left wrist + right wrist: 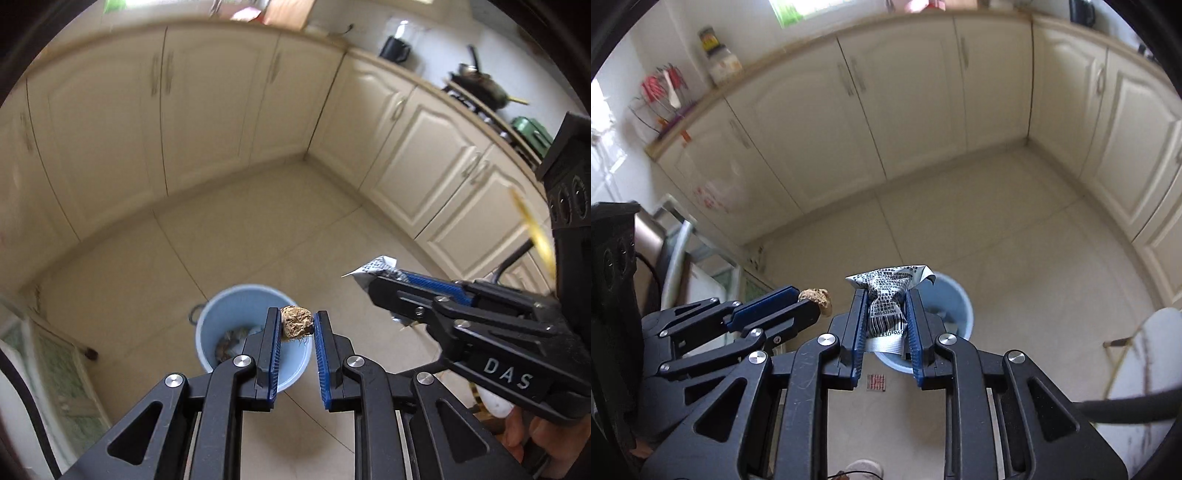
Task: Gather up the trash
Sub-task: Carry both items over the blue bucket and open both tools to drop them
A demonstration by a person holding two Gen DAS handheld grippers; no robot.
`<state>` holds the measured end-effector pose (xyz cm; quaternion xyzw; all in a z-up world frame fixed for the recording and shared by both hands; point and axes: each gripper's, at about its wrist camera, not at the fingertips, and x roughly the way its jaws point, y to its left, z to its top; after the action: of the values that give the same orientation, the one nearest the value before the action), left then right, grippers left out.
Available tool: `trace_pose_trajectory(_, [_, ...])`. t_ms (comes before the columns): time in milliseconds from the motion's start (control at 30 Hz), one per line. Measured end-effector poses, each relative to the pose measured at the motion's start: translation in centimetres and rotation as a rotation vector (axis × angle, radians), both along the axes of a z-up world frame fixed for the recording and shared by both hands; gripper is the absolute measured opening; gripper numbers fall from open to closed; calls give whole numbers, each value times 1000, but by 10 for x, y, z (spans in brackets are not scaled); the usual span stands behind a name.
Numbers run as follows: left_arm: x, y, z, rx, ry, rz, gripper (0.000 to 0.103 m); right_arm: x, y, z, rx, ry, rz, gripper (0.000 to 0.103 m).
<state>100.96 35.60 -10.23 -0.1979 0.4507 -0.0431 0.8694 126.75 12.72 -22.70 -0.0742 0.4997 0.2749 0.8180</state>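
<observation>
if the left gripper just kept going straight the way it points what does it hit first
Most likely the blue bucket on the floor: the left gripper, shut on the brown lump, points down at its open mouth, and nothing shows between them. Depth is hard to judge, so it could catch the near rim instead.

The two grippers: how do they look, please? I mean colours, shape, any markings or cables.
Both the left gripper and the right gripper are matte black linkage frames with triangular cut-outs, silver pivot bolts and ribbed blue finger pads. The right one carries white letters "DAS" on its side, and a black cable runs from it.
</observation>
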Motion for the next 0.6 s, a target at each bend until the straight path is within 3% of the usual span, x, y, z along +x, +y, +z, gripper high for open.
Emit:
trace_pose_trajectory(167, [31, 30, -57, -36, 85, 27, 14, 40, 0, -70, 21, 109, -41, 24])
trace_pose_trajectory(233, [41, 41, -68, -38, 100, 36, 15, 47, -3, -87, 26, 136, -57, 38])
trace_pose_trajectory(267, [46, 46, -72, -39, 108, 50, 15, 49, -7, -92, 24, 144, -63, 38])
trace_pose_trajectory(400, [61, 46, -81, -49, 123, 86, 28, 57, -14, -103, 32, 168, -82, 42])
trace_pose_trajectory(533, [66, 29, -74, -44, 115, 112, 36, 60, -21, -101, 51, 167, -85, 47])
trace_pose_trajectory(600, [65, 16, -65, -45, 109, 131, 45, 58, -22, -94, 49, 150, -87, 48])
